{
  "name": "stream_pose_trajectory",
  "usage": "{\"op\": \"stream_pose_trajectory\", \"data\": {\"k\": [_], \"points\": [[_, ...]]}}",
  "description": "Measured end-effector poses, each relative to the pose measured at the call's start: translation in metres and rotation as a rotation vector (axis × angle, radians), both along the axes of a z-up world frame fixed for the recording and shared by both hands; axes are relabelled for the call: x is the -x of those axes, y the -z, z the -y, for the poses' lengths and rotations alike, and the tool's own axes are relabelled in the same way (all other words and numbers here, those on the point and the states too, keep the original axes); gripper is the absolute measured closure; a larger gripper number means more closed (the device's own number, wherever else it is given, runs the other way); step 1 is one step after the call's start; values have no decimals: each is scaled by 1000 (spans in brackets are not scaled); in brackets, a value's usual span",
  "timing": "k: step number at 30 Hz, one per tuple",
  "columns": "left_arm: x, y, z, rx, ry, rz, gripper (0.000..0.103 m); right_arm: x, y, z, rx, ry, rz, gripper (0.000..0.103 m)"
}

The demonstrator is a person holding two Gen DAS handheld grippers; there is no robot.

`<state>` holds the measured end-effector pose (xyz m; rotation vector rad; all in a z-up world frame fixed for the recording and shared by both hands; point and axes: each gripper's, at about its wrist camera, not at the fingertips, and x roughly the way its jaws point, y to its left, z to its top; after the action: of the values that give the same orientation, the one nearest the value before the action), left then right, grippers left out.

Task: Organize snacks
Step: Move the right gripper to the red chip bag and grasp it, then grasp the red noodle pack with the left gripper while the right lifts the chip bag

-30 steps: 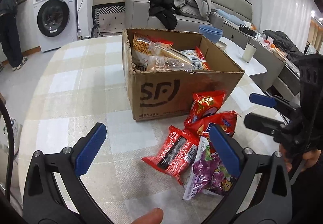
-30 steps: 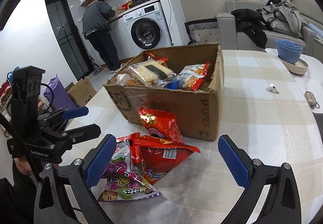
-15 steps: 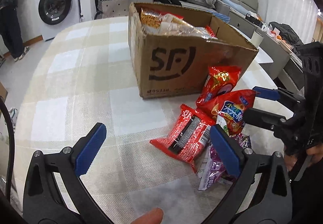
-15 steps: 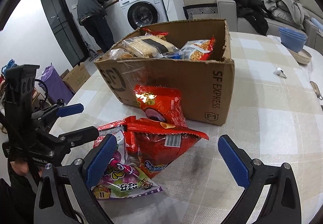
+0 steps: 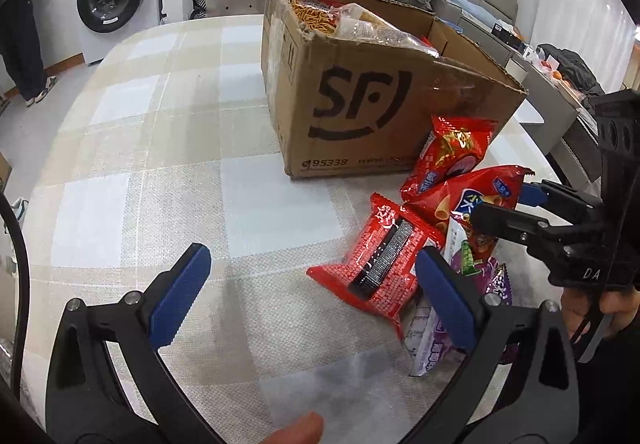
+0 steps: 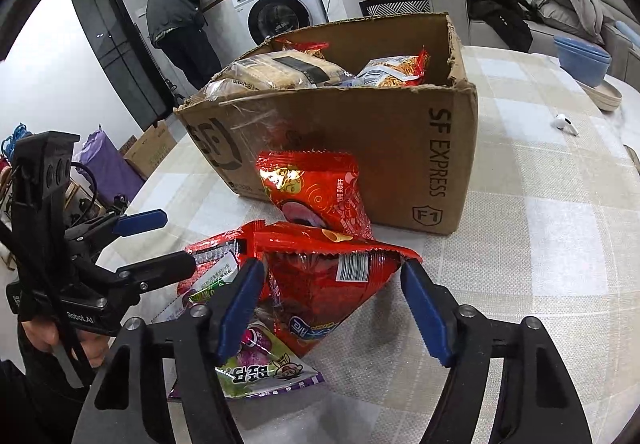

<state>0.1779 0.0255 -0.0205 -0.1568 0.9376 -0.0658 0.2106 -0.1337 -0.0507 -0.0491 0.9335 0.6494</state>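
Beside the cardboard box [image 6: 360, 148] on the bench [image 5: 160, 164], I see my right claw [image 6: 332, 308] spread wide around a red chip bag [image 6: 332, 284], pads not touching. My left claw [image 5: 316, 296] hangs released near a red wafer packet [image 5: 380, 268]. A purple candy bag [image 6: 260, 364] lies half-hidden beneath them.
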Motion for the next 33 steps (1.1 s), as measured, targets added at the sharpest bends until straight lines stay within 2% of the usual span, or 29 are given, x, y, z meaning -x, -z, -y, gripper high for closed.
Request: {"op": "stream_pose_trajectory", "data": {"k": [4, 6, 9, 16, 23, 33], "points": [[1, 4, 2, -6, 7, -4, 1, 1, 0, 1, 1, -4, 4, 40], [0, 6, 3, -8, 8, -6, 1, 2, 0, 2, -3, -9, 12, 47], [-3, 8, 4, -11, 8, -8, 1, 5, -1, 1, 1, -21, 34, 50], [-7, 10, 3, -12, 7, -11, 1, 10, -5, 1, -2, -29, 51, 51], [-5, 11, 3, -19, 6, -7, 1, 18, -25, 3, 7, -30, 124, 52], [2, 11, 6, -25, 14, -2, 1, 16, -36, 10, -16, -12, 143, 52]]}}
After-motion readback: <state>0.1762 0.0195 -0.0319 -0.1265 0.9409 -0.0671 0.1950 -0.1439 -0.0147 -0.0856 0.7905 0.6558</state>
